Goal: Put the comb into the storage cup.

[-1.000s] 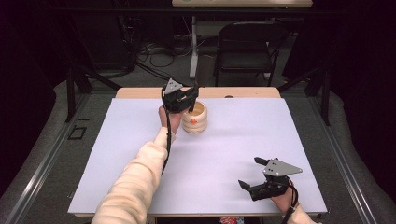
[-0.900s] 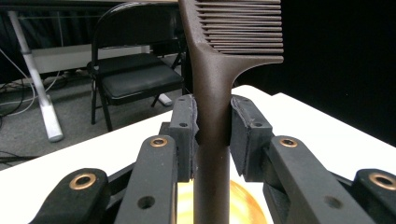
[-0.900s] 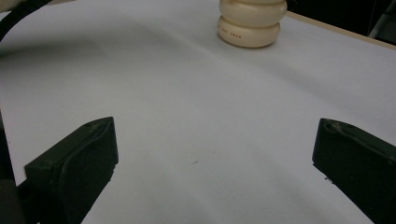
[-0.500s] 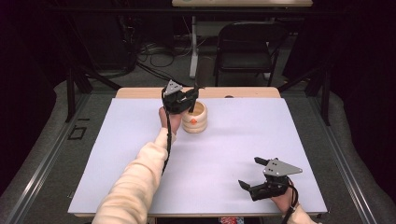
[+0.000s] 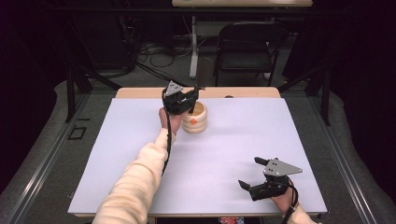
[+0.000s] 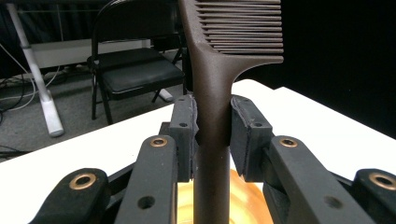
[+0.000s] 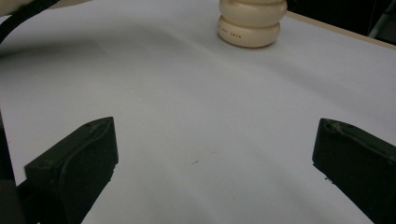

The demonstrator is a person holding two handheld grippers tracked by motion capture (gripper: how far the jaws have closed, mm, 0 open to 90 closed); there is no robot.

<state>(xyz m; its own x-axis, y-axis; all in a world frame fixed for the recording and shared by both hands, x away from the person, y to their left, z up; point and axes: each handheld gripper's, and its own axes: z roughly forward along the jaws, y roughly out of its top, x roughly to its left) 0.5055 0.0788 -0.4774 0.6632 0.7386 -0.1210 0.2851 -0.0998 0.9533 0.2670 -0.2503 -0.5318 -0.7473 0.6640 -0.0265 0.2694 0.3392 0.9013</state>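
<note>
The left gripper (image 5: 192, 95) pinches a brown comb (image 6: 219, 70) by its handle between its 2 fingers (image 6: 183, 126), teeth end up, right over the cream wooden cup (image 5: 194, 117) at the far side of the counter (image 5: 116, 154). The right gripper (image 5: 256, 175) rests on the counter's near right corner, its fingers (image 7: 74, 163) spread wide with nothing between them.

A matt, slightly grainy brown plastic comb (image 6: 219, 70) stands above a smooth, glossy cream holder (image 5: 194, 117).
</note>
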